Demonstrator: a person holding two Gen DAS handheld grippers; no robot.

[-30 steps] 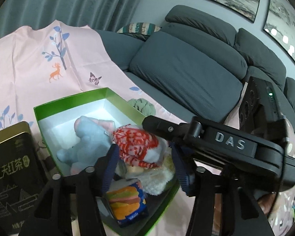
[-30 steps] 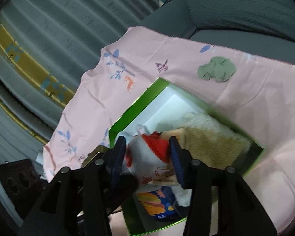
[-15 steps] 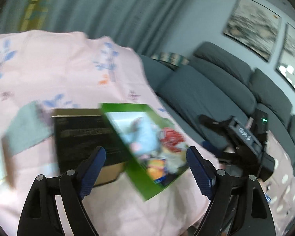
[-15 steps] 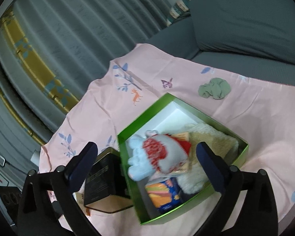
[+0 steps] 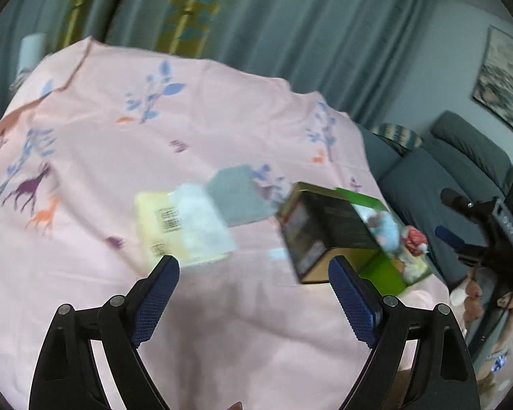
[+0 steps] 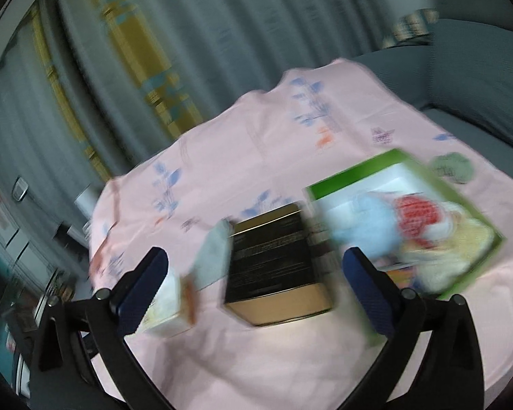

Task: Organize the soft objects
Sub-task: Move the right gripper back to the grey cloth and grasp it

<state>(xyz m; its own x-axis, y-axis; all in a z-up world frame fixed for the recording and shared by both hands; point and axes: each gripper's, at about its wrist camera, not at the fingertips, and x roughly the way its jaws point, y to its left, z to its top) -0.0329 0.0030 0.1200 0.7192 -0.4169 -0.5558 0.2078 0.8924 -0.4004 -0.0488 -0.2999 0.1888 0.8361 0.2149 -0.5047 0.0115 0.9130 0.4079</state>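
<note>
A green box [image 6: 376,167] sits on the pink cloth at the right and holds a light blue plush [image 6: 366,225], a red-and-white knitted toy [image 6: 419,213] and a cream fluffy toy [image 6: 461,253]. It also shows in the left wrist view [image 5: 388,268]. A green soft piece [image 6: 453,167] lies beyond the box. My left gripper [image 5: 253,294] is open and empty above bare cloth. My right gripper [image 6: 256,280] is open and empty, in front of the black tin [image 6: 273,256]. Both views are blurred.
The black tin [image 5: 325,229] stands left of the box. A yellow-and-white packet [image 5: 181,225] and a grey-green flat pack [image 5: 236,193] lie further left. A grey sofa [image 5: 444,171] runs along the right. Curtains hang behind the table.
My right gripper has opened, released the red-and-white toy into the box and pulled back. My left gripper has swung left and away from the box, staying open.
</note>
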